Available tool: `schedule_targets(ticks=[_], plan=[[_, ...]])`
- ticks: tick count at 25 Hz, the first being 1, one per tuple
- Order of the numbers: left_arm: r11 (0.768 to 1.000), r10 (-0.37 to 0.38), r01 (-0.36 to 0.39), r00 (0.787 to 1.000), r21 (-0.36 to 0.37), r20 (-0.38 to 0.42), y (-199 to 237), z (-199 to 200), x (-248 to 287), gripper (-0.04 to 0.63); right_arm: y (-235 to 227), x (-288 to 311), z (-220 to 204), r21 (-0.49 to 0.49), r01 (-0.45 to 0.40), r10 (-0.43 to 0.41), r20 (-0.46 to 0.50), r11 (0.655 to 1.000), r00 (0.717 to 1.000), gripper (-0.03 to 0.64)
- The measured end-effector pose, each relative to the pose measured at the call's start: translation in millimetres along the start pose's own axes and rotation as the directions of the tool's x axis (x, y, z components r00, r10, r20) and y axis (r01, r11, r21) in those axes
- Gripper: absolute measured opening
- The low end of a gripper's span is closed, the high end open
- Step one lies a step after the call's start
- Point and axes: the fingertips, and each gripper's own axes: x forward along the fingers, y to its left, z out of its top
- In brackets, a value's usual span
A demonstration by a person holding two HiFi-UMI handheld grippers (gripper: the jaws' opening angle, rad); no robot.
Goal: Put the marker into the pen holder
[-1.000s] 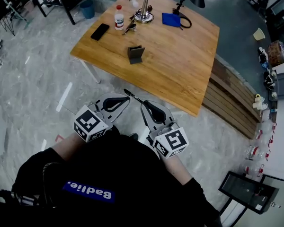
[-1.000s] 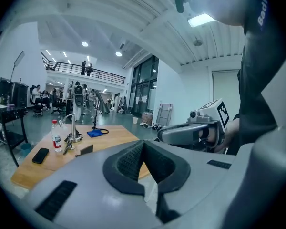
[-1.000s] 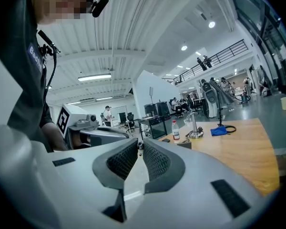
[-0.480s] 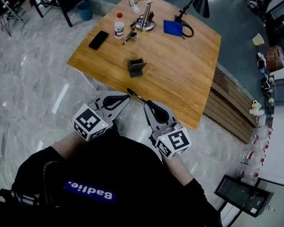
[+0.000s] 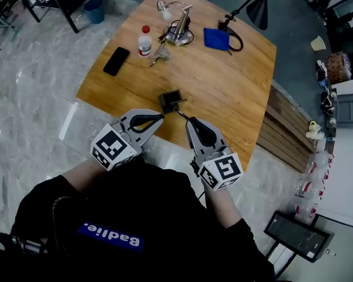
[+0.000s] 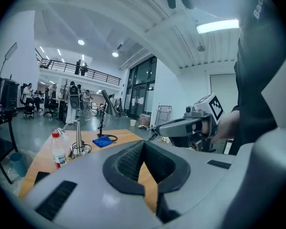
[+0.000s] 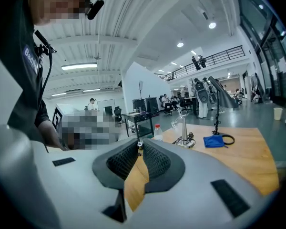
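**Op:** On my right gripper [image 5: 192,121] the jaws are pinched narrow on the marker [image 5: 181,114]. In the right gripper view only its butt end shows between the pads, so I'd say I'm holding it near the tail.

**Spotter:** That's a long lever. What's the left doing?

**Op:** Left gripper [image 5: 159,117] has its jaws together with nothing in them. It's hovering just beside the right one, about over the near edge of the desk [image 5: 241,93].

**Spotter:** And the marker's tip?

**Op:** In the head view it points at the pen holder [image 5: 172,100], with the tip right around the holder's near corner. I can't tell whether it's above the mouth or just short of it.

**Spotter:** So what's the risk?

**Op:** First, the marker looks well off upright. If I push forward like this, the tip could meet the wall and shove the holder along the desk, or tip it over. The holder looks light and nothing braces it. Second, with a tail grip, any knock on the rim could swivel the marker in the pads. Then it drops short, maybe off the edge onto the floor.

**Spotter:** Fix?

**Op:** I'd want it swung nearer upright over the mouth before letting go. The left gripper could steady the holder, though it's close enough to bump it too.
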Motion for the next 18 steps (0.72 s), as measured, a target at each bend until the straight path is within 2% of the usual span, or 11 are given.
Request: schedule_targets(ticks=[4,10,18], plan=[[1.0,0.014,-0.014,1.0,-0.017,-0.002,23,0,13,0.009,-26,19,-4,0.023,0.006,-0.005,-0.025,1.0,1.0,0.04],[0.997,0.069,-0.069,0.997,-0.037,-0.017,36,-1,38,0.009,-69,39,-16,0.052,-0.051,0.055,-0.091,0.997,0.994,0.04],[0.982,0.176,-0.177,0.984,-0.073,-0.018,53,-4,50,0.009,-99,73,-48,0.07,-0.183,0.195,-0.237,0.981,0.952,0.04]])
